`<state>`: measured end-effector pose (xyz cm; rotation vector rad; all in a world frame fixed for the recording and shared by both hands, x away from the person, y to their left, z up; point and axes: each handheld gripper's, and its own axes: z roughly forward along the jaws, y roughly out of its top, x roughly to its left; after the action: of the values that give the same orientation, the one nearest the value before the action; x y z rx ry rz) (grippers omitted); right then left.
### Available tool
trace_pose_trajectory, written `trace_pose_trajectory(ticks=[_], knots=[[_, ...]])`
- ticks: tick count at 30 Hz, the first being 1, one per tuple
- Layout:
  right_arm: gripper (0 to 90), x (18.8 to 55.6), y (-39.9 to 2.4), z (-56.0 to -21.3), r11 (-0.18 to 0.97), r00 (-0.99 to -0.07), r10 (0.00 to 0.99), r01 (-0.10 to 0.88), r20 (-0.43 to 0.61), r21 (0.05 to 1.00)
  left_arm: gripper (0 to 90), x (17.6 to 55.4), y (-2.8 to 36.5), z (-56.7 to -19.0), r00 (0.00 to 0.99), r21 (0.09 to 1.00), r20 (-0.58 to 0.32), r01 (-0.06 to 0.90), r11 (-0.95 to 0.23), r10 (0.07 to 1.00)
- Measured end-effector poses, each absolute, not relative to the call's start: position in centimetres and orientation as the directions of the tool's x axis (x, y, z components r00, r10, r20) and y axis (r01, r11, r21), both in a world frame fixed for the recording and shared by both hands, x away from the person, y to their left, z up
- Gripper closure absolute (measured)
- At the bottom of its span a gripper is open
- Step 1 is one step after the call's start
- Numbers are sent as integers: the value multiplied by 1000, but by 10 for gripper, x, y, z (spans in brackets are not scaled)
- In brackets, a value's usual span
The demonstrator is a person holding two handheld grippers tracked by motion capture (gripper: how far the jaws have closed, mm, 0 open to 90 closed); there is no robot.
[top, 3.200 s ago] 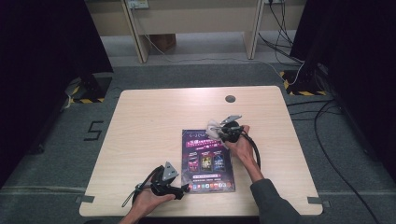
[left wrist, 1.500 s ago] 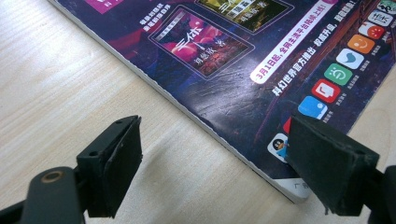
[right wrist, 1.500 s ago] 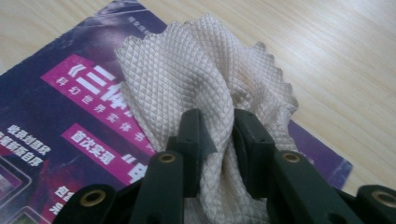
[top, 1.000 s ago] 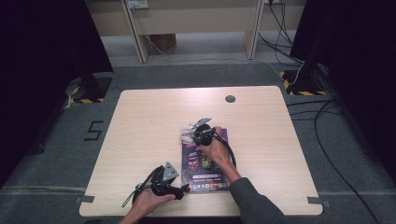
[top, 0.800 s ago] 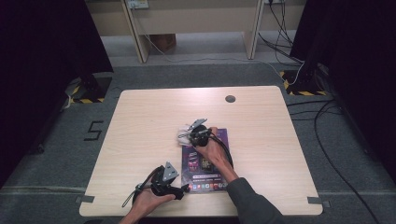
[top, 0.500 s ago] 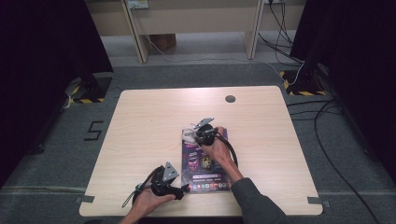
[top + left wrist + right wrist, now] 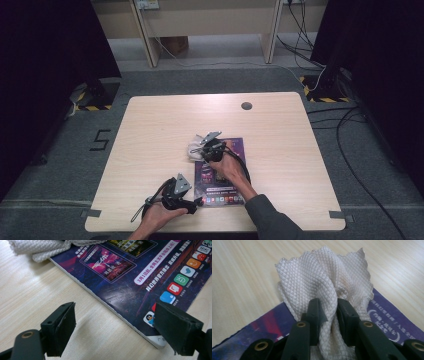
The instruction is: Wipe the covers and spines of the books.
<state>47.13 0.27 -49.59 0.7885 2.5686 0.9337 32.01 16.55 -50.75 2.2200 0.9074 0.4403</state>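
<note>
A purple magazine (image 7: 231, 149) lies flat on the wooden table (image 7: 150, 130), a little right of centre. My right gripper (image 7: 329, 307) is shut on a bunched white waffle-weave cloth (image 7: 324, 275), pressed onto the magazine's far left corner (image 7: 197, 145). My left gripper (image 7: 115, 322) stands open, low at the magazine's near left corner (image 7: 160, 342); one jaw is over bare wood, the other over the cover. In the high view the left gripper (image 7: 196, 203) sits by the table's front edge.
A dark round hole (image 7: 246, 105) marks the table's far side. Cables trail over the grey floor at right (image 7: 350, 125). Wooden desk legs (image 7: 145, 30) stand beyond the table.
My right gripper has carried the cloth from the magazine's far right corner leftward across its top, with small back-and-forth shifts. The left gripper has stayed still.
</note>
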Motion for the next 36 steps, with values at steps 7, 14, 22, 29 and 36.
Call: trace_pose_trajectory(ticks=[7, 14, 22, 29, 36], knots=[[730, 473, -6, -496, 629, -805, 590, 406, -66, 663, 172, 320, 166, -507, 698, 707, 48, 482, -518, 715], [729, 475, -29, -496, 602, -771, 634, 441, -63, 666, 168, 320, 166, -507, 698, 704, 48, 484, -520, 714], [729, 460, -13, -496, 627, -811, 583, 413, -46, 660, 161, 321, 166, -507, 698, 703, 50, 483, -522, 714], [727, 457, -13, -496, 636, -824, 565, 405, -39, 657, 161, 320, 166, -508, 696, 705, 52, 482, -520, 716], [727, 461, -46, -496, 608, -785, 617, 438, -47, 662, 161, 320, 166, -508, 696, 706, 53, 481, -520, 716]])
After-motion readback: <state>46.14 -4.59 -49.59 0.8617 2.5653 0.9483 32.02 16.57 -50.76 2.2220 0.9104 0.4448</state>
